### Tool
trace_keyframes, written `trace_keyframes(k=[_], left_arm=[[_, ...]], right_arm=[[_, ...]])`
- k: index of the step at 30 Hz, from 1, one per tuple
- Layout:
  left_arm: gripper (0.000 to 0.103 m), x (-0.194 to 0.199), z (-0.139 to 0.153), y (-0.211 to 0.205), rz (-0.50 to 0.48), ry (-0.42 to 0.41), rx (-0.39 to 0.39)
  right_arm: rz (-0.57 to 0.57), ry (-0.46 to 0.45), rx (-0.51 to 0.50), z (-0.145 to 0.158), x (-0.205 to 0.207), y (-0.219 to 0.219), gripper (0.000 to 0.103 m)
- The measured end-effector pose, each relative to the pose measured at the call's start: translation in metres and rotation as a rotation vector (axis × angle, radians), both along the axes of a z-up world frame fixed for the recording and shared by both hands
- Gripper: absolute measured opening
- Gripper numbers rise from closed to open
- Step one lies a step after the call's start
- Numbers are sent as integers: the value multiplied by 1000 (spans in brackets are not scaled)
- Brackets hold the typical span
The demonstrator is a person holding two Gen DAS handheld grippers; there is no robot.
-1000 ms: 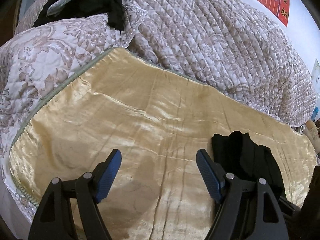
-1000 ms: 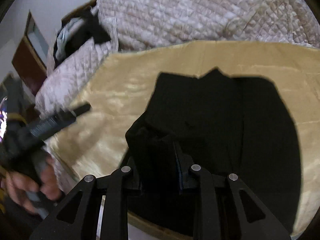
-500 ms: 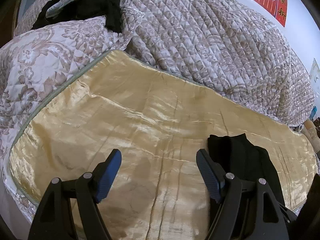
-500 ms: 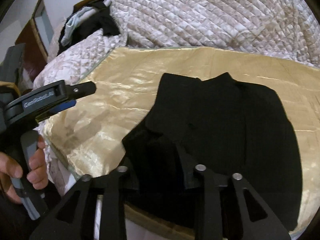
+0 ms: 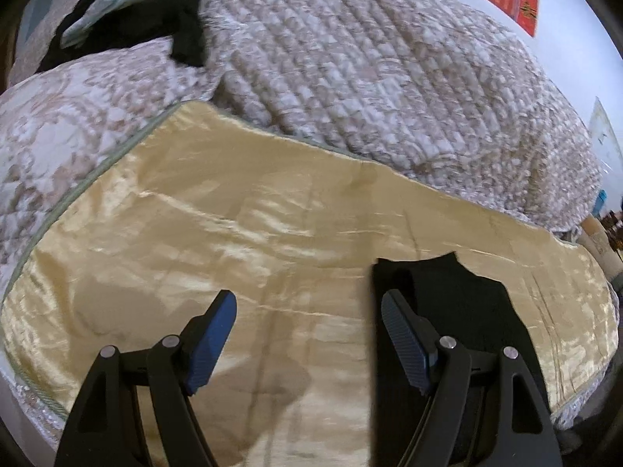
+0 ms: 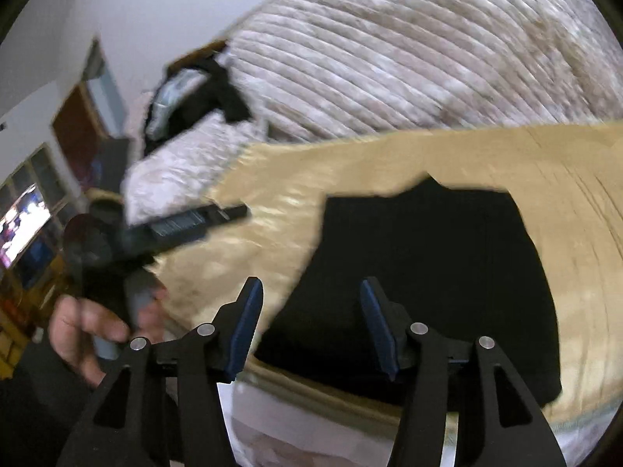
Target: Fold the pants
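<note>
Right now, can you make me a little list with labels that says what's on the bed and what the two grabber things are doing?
pants: black pants, folded, lying flat on the gold sheet
surface: gold sheet spread over a bed
behind it: quilted blanket, bunched up
far corner: pile of dark and pale clothes
left gripper: open, nothing between its pads, over bare sheet
right gripper: jaws have just been opening, nothing pinched, above the pants' near edge
hand: holds the left gripper's handle

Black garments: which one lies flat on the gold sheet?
The folded black pants in front of the right gripper; the other dark clothes sit heaped on the quilted pillow.
</note>
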State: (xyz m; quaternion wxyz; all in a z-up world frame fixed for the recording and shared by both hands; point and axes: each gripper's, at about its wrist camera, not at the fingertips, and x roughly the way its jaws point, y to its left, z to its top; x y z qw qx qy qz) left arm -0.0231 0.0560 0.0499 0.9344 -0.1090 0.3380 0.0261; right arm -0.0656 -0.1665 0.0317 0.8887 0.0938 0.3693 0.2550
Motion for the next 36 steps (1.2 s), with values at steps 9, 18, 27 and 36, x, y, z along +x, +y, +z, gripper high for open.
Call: trace_keyframes(k=[9, 18, 27, 36], left_arm=[[79, 6, 6, -24, -75, -28, 14], [34, 41, 8, -80, -307, 41, 19], [31, 77, -35, -89, -325, 148, 56], [30, 56, -30, -65, -285, 94, 61]], right_arm=[[-45, 25, 72, 15, 22, -37, 35], [-73, 136, -129, 17, 113, -58, 28], [-64, 169, -157, -11, 162, -78, 24], [-63, 90, -118, 3, 122, -115, 26]])
